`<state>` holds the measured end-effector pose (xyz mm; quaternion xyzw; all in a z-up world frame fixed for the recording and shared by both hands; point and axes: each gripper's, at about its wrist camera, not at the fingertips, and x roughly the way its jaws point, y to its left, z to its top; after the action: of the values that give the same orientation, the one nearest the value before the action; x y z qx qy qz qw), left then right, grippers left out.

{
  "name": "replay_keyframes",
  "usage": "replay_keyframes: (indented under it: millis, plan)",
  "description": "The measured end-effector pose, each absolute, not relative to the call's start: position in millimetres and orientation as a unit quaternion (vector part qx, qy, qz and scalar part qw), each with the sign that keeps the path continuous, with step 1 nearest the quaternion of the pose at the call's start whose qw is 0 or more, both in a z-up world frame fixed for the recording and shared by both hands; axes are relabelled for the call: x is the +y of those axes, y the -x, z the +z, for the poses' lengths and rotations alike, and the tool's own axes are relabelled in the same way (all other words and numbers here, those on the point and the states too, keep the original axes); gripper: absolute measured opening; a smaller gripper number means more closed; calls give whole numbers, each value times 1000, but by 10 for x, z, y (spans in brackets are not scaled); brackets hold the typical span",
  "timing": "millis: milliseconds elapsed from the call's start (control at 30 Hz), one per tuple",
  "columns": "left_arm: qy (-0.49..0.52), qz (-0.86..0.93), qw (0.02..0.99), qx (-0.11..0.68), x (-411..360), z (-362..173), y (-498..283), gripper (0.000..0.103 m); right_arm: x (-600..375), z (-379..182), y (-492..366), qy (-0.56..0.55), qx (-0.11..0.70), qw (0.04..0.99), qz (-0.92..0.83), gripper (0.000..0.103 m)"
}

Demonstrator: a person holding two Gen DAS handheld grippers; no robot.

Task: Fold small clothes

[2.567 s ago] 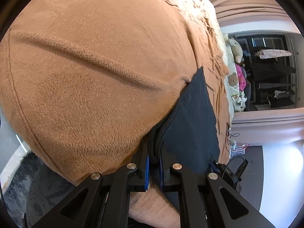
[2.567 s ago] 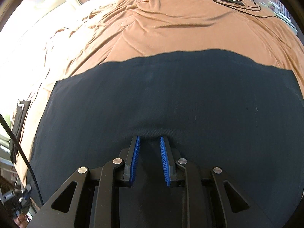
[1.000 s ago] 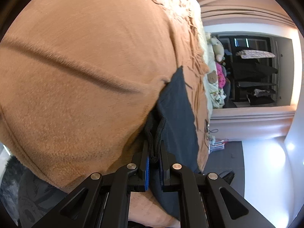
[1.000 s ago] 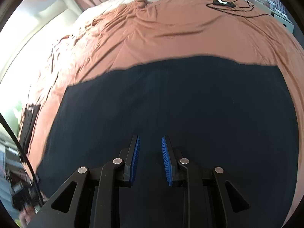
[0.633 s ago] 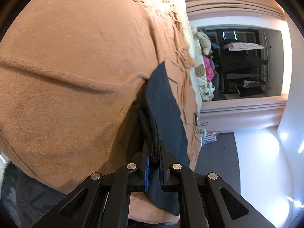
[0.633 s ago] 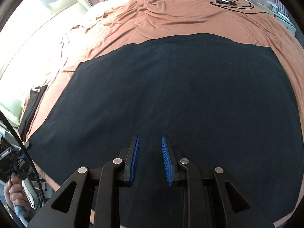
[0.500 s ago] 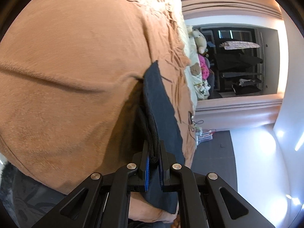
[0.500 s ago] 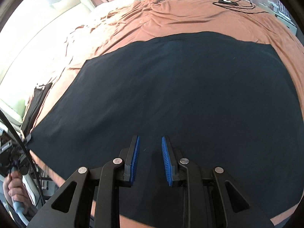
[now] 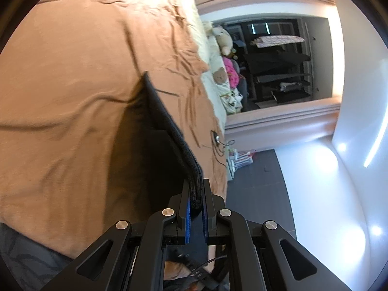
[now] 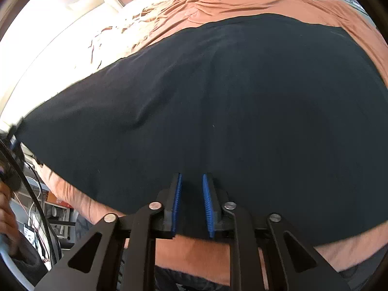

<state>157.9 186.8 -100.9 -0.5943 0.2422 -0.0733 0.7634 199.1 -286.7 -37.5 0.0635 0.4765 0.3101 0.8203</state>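
Dark navy knit garment (image 10: pixel 242 111) lies spread on the rust-brown bedspread (image 10: pixel 242 2), one edge lifted. Left gripper (image 9: pixel 196 208) is clamped on its ribbed hem (image 9: pixel 194 177), doubled and thick there. Right gripper (image 10: pixel 191 206) hovers over the near edge, jaws apart, holding nothing. Fabric looks soft, light, limp and stretchy; it will likely sag and drape, so grip the hem or corners. Bedspread is fuzzy and wrinkled.
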Motion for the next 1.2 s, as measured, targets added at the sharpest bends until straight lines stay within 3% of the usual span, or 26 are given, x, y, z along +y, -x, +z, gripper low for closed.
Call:
replay_keyframes:
  millis: [300,600,700,767,800,1200]
  plan:
    - [559,-110,783,251,1491,-549,-1989,7,-3131,-364,-1938,-114,489,805,317,12]
    - [523,-141,797,267,1035,-205,-2344,7,-3938,-115,-1685,-146,450,835,281,13]
    - [516,-144,799,274,920,-160,-2439,7,-4098,-25,-1642,-144,455,844,243,29]
    - [510,-145,801,280,829,-112,-2522,7,-4179,56,-1630,-159,449,846,239,60]
    - [508,-146,801,281,783,-92,-2552,7,-4187,84,-1596,-158,444,850,237,64]
    - [455,-184,804,336,-28,-30,-3176,7,-4585,-36,-1605,-148,427,849,275,65]
